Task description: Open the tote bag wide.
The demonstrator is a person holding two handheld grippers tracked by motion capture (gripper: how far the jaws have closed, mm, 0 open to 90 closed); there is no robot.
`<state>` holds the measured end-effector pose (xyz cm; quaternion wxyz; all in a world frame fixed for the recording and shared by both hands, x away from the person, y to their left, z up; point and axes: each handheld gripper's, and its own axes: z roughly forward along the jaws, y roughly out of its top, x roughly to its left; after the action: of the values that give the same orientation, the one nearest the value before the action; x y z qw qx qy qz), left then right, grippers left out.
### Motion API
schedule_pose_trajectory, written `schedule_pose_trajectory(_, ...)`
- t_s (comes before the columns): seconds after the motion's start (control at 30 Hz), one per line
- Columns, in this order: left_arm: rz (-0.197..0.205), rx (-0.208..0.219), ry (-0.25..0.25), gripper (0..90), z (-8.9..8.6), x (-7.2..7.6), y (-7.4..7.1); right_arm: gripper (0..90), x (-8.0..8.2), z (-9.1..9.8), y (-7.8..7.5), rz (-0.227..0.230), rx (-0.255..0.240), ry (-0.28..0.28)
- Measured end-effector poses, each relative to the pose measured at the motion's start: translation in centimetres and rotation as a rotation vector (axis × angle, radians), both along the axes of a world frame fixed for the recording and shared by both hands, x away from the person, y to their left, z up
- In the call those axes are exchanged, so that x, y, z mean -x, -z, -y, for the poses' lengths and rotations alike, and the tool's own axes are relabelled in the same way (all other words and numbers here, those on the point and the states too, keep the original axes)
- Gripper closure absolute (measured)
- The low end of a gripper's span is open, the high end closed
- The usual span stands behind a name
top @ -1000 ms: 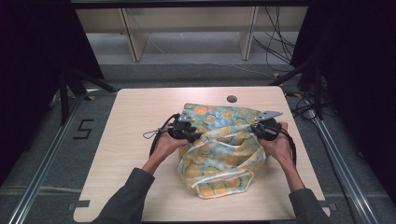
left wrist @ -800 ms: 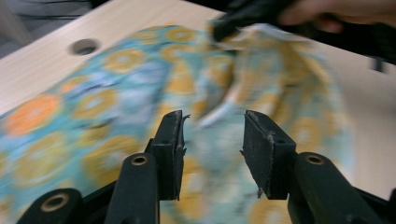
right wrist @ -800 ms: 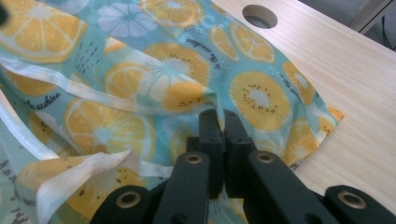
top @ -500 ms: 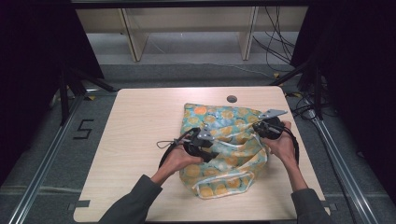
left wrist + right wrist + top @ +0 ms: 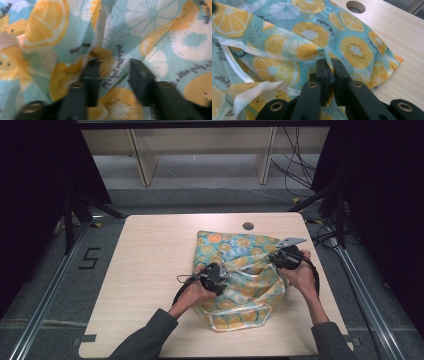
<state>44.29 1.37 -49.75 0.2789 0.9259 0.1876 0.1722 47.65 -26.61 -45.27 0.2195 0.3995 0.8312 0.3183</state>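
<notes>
- Centrally on the tabletop (image 5: 150, 270), just below its round hole (image 5: 248, 226), lies the fruit-print bag (image 5: 240, 280).
- Left tool (image 5: 216, 278): jaws apart, just been closing over bag fabric.
- Right tool (image 5: 280, 258): nearly closed, pinching the bag's right edge.

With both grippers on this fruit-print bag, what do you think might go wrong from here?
The right gripper pinches just a small fold of the fruit-print bag, so the thin fabric may slip free. The left gripper has its jaws apart, closing over creased cloth; it might catch several layers or miss the edge.
</notes>
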Motion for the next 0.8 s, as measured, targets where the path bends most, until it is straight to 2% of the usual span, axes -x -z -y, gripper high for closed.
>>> schedule_pose_trajectory(0.03,0.000,0.005,-0.007,70.1,0.1,0.0,0.1,84.6,0.0,0.0,0.0,-0.003,0.003,-0.001)
schedule_pose_trajectory(0.07,0.017,-0.017,0.003,79.2,0.1,-0.1,0.1,84.0,0.1,0.0,-0.1,-0.013,-0.013,0.013)
schedule_pose_trajectory(0.1,0.017,-0.017,0.003,85.7,0.1,-0.1,0.1,84.0,0.1,0.0,-0.1,-0.013,-0.013,0.013)
schedule_pose_trajectory(0.13,0.030,-0.009,-0.002,85.7,0.1,-0.1,0.2,82.9,0.0,0.1,-0.1,0.000,-0.007,0.006)
schedule_pose_trajectory(0.17,0.044,-0.011,0.005,89.3,0.1,-0.1,0.1,78.0,0.1,0.2,-0.2,-0.005,-0.022,0.013)
schedule_pose_trajectory(0.2,0.051,-0.010,0.011,89.4,0.0,-0.1,-0.2,74.4,0.2,0.2,-0.3,0.001,-0.032,0.017)
schedule_pose_trajectory(0.23,0.059,0.031,-0.009,89.4,-0.1,-0.1,-0.5,70.6,0.4,0.3,-0.6,-0.014,-0.043,0.027)
schedule_pose_trajectory(0.27,0.060,0.034,-0.010,89.4,-0.3,-0.1,-0.9,67.5,0.5,0.3,-1.0,-0.001,-0.063,0.033)
schedule_pose_trajectory(0.33,0.072,0.073,-0.023,89.4,-0.7,-0.3,-1.8,61.3,0.9,0.6,-2.1,0.020,-0.080,0.009)
schedule_pose_trajectory(0.37,0.072,0.078,-0.027,89.4,-0.9,-0.5,-2.2,58.8,1.4,0.4,-2.8,0.014,-0.126,0.020)
schedule_pose_trajectory(0.4,0.072,0.078,-0.027,89.4,-0.9,-0.5,-2.2,58.8,1.4,0.4,-2.8,0.014,-0.126,0.020)
schedule_pose_trajectory(0.43,0.072,0.090,-0.030,89.4,-1.1,-0.7,-2.5,58.1,1.8,0.5,-3.6,0.052,-0.127,0.012)
schedule_pose_trajectory(0.47,0.063,0.105,-0.040,89.3,-1.5,-0.9,-2.8,57.1,2.9,0.4,-5.4,0.050,-0.158,-0.006)
schedule_pose_trajectory(0.53,0.057,0.106,-0.039,89.3,-1.6,-1.0,-2.8,57.9,3.4,0.2,-6.0,0.055,-0.174,-0.018)
schedule_pose_trajectory(0.57,0.054,0.107,-0.041,89.3,-1.8,-1.1,-2.8,60.1,4.9,-0.5,-7.3,0.051,-0.221,-0.081)
schedule_pose_trajectory(0.6,0.051,0.114,-0.047,89.2,-1.9,-1.2,-2.8,60.4,5.3,-0.9,-7.4,0.050,-0.223,-0.113)
schedule_pose_trajectory(0.63,0.048,0.114,-0.042,89.2,-2.0,-1.3,-2.8,60.7,5.9,-1.5,-7.5,0.022,-0.216,-0.142)
schedule_pose_trajectory(0.67,0.048,0.114,-0.042,89.1,-2.0,-1.3,-2.8,60.7,6.1,-2.1,-7.1,0.034,-0.195,-0.182)
schedule_pose_trajectory(0.7,0.033,0.120,-0.048,89.1,-2.1,-1.3,-2.7,60.7,6.1,-2.1,-7.1,0.034,-0.195,-0.182)
schedule_pose_trajectory(0.77,0.012,0.131,-0.044,88.7,-2.3,-1.3,-2.8,60.4,6.8,-4.3,-5.7,-0.025,-0.120,-0.262)
schedule_pose_trajectory(0.8,0.009,0.131,-0.047,88.3,-2.3,-1.3,-2.8,59.8,7.0,-5.0,-5.2,-0.072,-0.092,-0.276)
